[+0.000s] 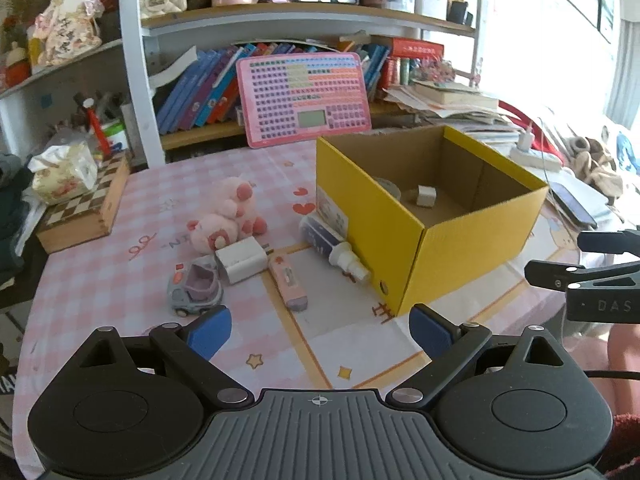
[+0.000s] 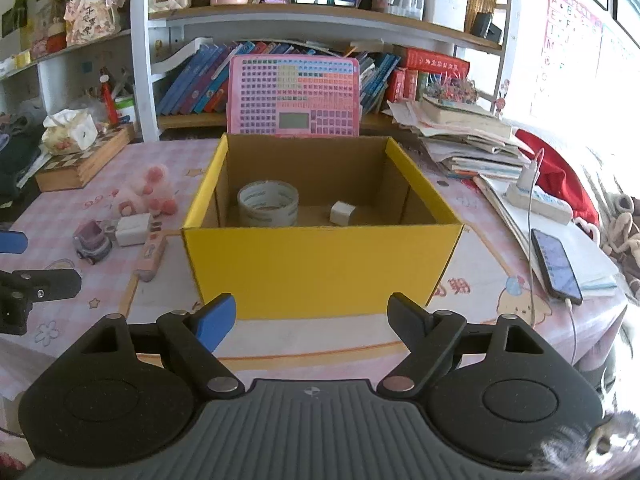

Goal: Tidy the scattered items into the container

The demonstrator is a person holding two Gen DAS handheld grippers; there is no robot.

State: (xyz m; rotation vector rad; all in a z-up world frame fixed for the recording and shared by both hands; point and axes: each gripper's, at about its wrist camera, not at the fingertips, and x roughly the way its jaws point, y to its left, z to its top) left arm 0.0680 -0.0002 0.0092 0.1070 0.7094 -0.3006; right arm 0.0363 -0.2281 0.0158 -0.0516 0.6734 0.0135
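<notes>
Bookshelves (image 2: 280, 12) crammed with books, pen cups and a plush doll fill the wall behind our surface (image 1: 100, 272), which wears a pink checked cloth with cartoon prints. We use the yellow box (image 2: 320, 264) as our landmark. It stands open on the surface, and a pink keyboard toy (image 2: 294, 96) leans upright against the shelf just behind it.

Left of the box lie the scattered things: a pink plush toy (image 1: 228, 216), a white charger (image 1: 242, 260) just in front of it, a small grey toy car (image 1: 194, 290) beside the charger, a pink eraser-like stick (image 1: 288, 282), and a white bottle (image 1: 332, 244) lying against the box's left wall. Farther left sits a wooden chessboard box (image 1: 86, 208) with a tissue pack (image 1: 64, 174) on top.

Our left view gives only a partial look inside the box; the right wrist view looks straight in and shows a tape roll (image 2: 268, 204) and a small white cube (image 2: 344, 213) on its floor. It also shows, right of the box, a paper stack (image 2: 464, 140), a power strip (image 2: 536, 200) and a dark phone (image 2: 556, 266). The bottle is hidden from it.

Our left gripper (image 1: 320, 334) is spread wide and holds nothing, low in front of the box's near corner. Our right gripper (image 2: 316, 324) is likewise wide and empty, facing the box's front wall.
</notes>
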